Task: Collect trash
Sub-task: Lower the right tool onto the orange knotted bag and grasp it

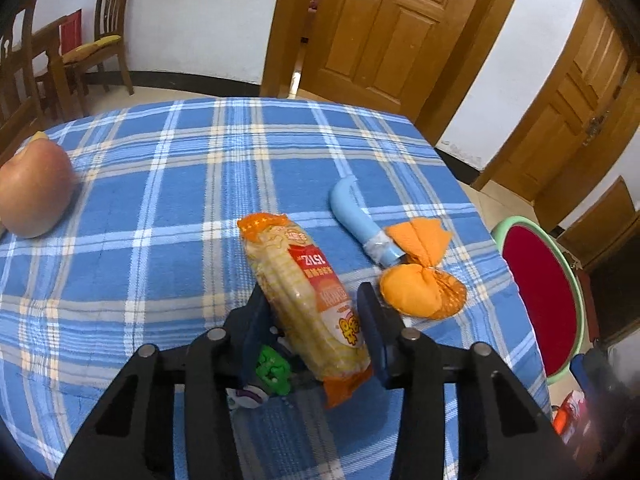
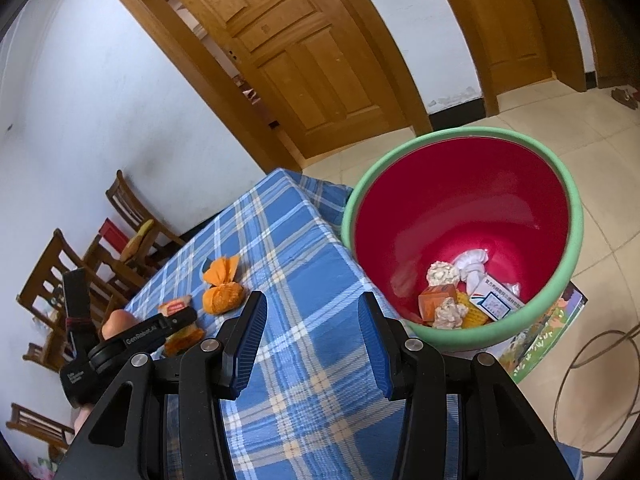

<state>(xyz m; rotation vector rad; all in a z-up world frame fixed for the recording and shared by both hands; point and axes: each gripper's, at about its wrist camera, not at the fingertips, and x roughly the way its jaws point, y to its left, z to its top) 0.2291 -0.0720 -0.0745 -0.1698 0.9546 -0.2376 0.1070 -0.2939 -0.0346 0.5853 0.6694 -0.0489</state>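
Note:
A packet of corn point(image 1: 304, 288) in clear and orange wrap lies on the blue checked tablecloth point(image 1: 160, 200). My left gripper point(image 1: 313, 294) is shut on its near half, both pads against its sides. Just right of it sit an orange cloth bundle point(image 1: 416, 292) and a light blue handle point(image 1: 352, 216) with tape round it. The red bin with a green rim point(image 2: 460, 132) stands on the floor beside the table and holds several scraps. My right gripper point(image 2: 313, 304) hangs open and empty over the table's edge, near the bin. The right wrist view shows the orange bundle point(image 2: 222, 296) and the left gripper point(image 2: 176, 318).
An apple point(image 1: 34, 192) rests at the table's left edge. A small green piece point(image 1: 274, 372) lies under the left gripper. Wooden chairs point(image 1: 108, 36) stand by the far wall and wooden doors point(image 1: 380, 28) behind the table. A cable point(image 2: 592, 380) loops on the floor right of the bin.

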